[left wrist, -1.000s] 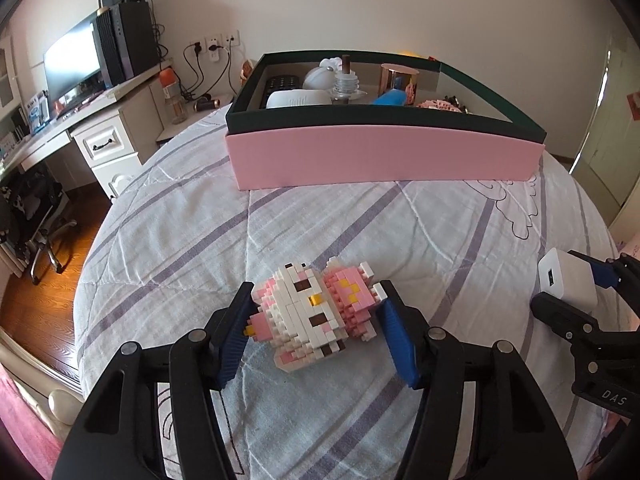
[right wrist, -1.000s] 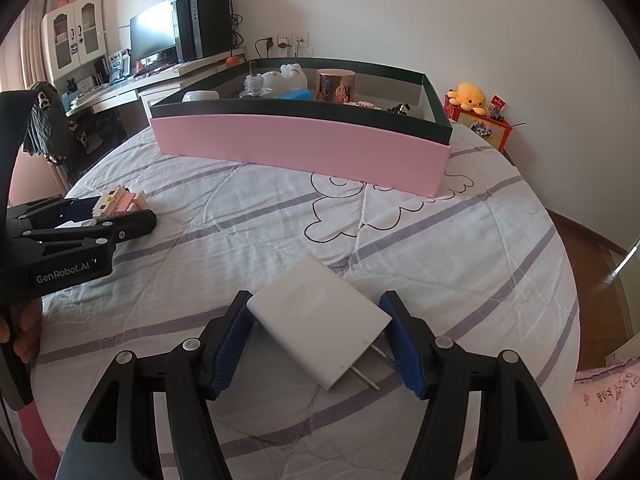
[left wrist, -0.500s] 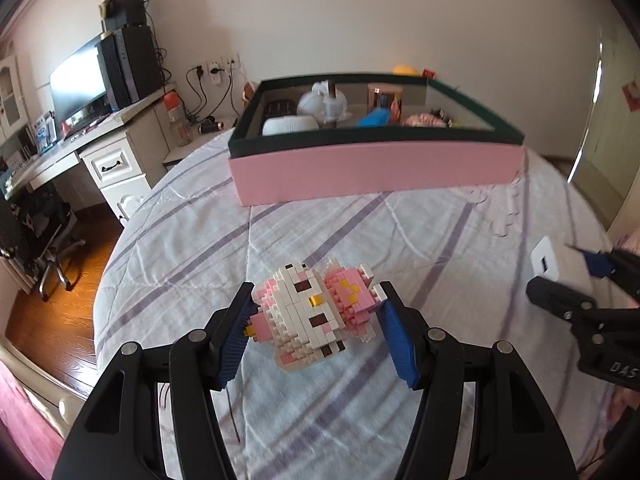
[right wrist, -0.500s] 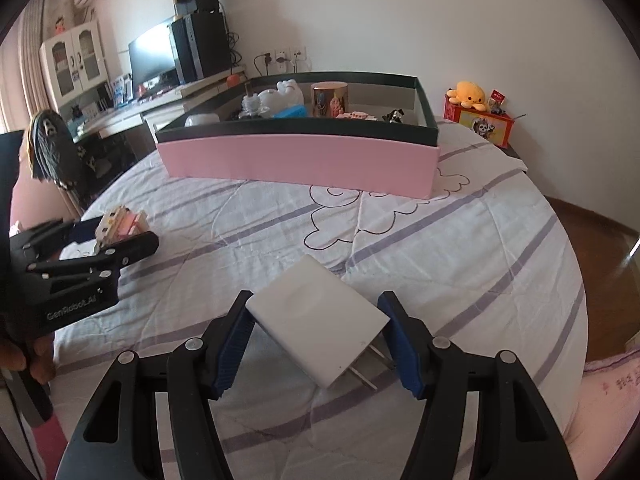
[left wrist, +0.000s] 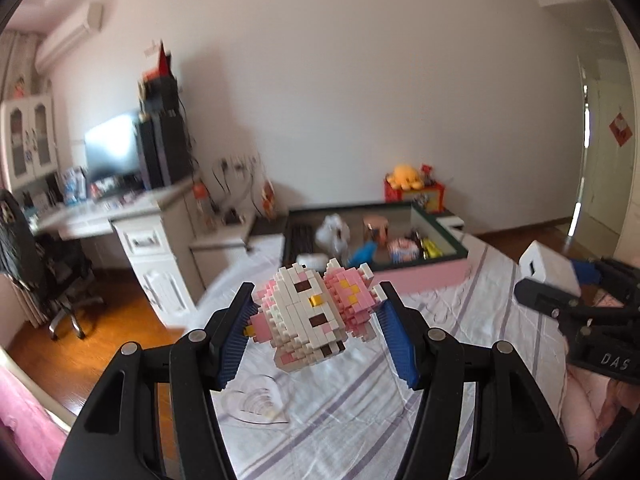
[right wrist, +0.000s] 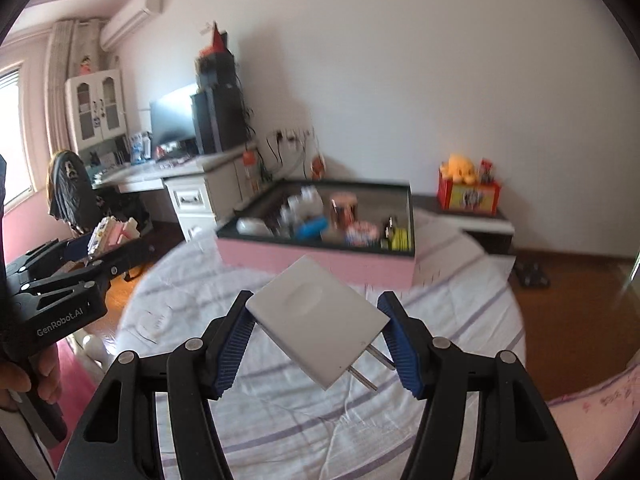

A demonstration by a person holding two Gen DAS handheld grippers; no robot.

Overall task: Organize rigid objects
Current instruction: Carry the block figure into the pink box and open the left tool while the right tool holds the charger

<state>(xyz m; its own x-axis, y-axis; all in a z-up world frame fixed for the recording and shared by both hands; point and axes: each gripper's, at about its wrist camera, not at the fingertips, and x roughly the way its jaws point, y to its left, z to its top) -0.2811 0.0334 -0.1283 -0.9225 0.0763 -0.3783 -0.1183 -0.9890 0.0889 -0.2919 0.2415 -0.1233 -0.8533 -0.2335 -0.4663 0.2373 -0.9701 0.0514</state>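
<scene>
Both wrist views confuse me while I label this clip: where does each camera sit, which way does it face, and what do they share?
Left wrist: rides the left gripper, looking along its fingers at the clamped block figure, bed and pink box beyond; right gripper at the right edge.
Right wrist: rides the right gripper, facing the clamped white charger and the same box; left gripper and a hand show at left.
Shared: the box, the striped bedspread, the desk, the yellow plush.
</scene>
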